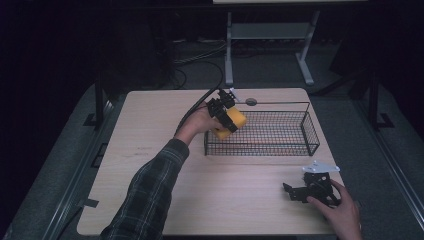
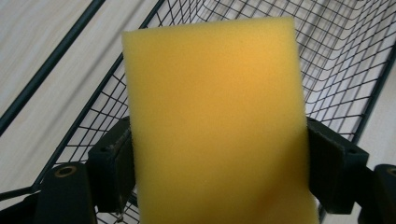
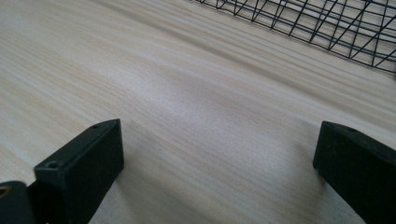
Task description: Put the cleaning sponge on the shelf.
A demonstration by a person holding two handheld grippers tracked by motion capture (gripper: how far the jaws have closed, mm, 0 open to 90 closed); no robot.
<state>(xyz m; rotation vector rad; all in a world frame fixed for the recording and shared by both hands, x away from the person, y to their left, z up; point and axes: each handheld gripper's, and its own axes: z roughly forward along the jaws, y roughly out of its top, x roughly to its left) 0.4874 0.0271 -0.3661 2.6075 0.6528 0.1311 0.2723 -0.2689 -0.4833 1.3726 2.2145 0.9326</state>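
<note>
Yellow foam is what we are holding: the sponge [image 1: 231, 121] sits clamped between the jaws of our left gripper [image 1: 223, 114], which press on its two long sides, so its long axis runs straight out ahead of the jaws. In the high view it hangs at the near left corner of the wire basket [image 1: 310, 131], just over the rim, raised off the surface [image 1: 150, 130]. In the left gripper view the sponge [image 2: 215, 121] fronts the basket's mesh [image 2: 345, 51], which opens out beyond and below it. That is the relation the next move hangs on, as we judge it: the basket lies forward and to the right of the sponge, so a short carry inward and down should put it inside, after which the jaws can let go. Our left forearm reaches diagonally across the surface, wrist bent so the gripper tips toward the basket. Our right gripper [image 1: 311, 189] rests low near the front right corner of the surface, well apart from the basket, its jaws spread wide with nothing between them.
</note>
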